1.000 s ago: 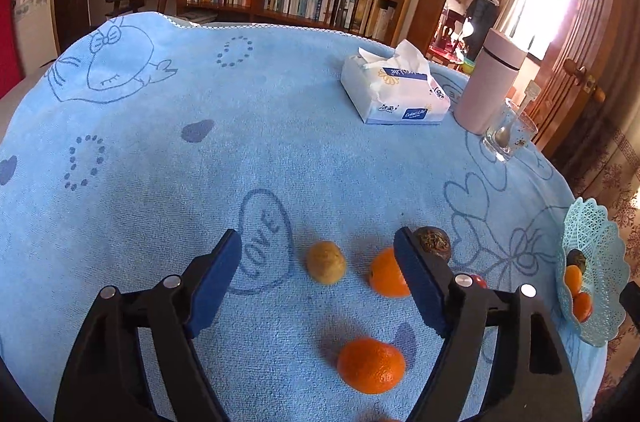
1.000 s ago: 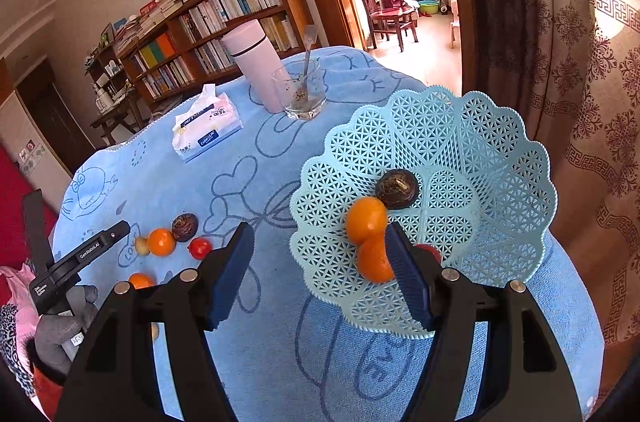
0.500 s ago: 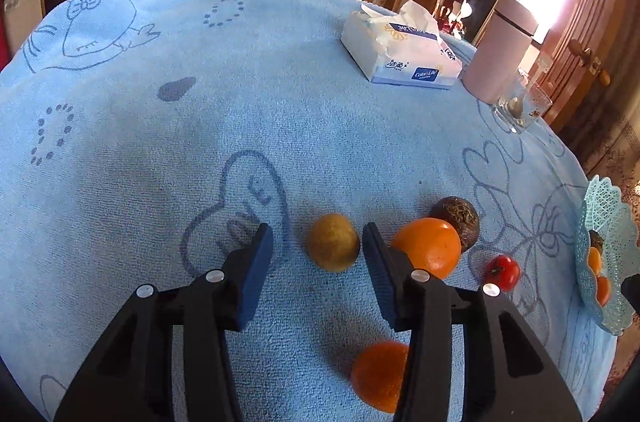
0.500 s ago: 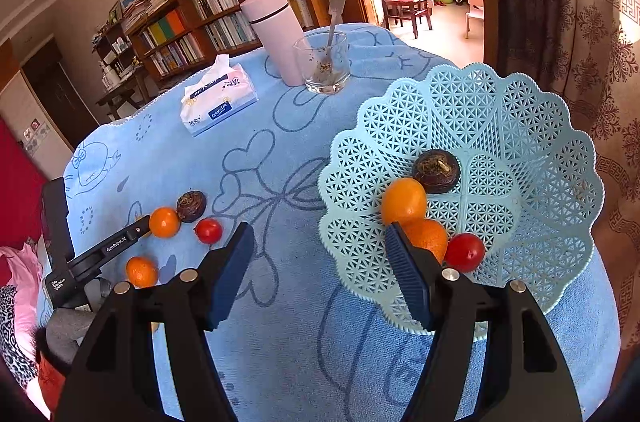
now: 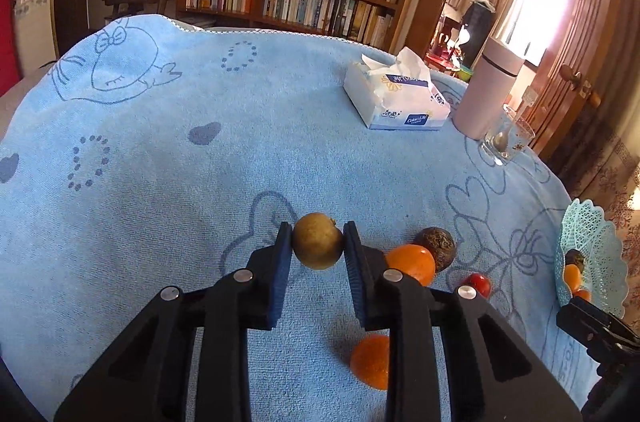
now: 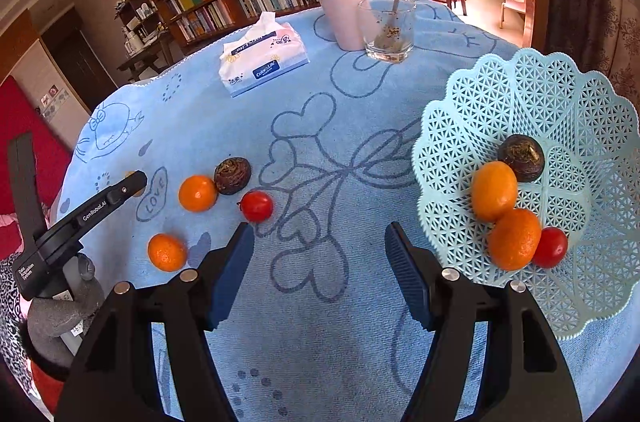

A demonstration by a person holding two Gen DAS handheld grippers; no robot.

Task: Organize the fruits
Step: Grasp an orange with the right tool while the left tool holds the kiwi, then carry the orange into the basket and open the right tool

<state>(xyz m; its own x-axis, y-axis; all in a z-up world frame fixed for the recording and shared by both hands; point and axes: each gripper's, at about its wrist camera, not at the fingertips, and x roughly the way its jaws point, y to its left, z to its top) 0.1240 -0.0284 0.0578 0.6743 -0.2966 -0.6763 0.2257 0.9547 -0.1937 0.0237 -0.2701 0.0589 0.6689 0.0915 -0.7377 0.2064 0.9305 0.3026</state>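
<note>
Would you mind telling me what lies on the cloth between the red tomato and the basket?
Nothing: in the right wrist view, only bare blue cloth separates the red tomato from the basket.

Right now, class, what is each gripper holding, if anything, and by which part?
The left gripper clamps the yellow-brown round fruit across its sides, one pad on each. The right gripper is open and holds nothing.

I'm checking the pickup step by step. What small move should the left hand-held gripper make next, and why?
Probably a short lift straight up. The left hand-held gripper is shut on the yellow-brown fruit, pads on both its sides, while the basket with fruit in it sits off to the right.
</note>
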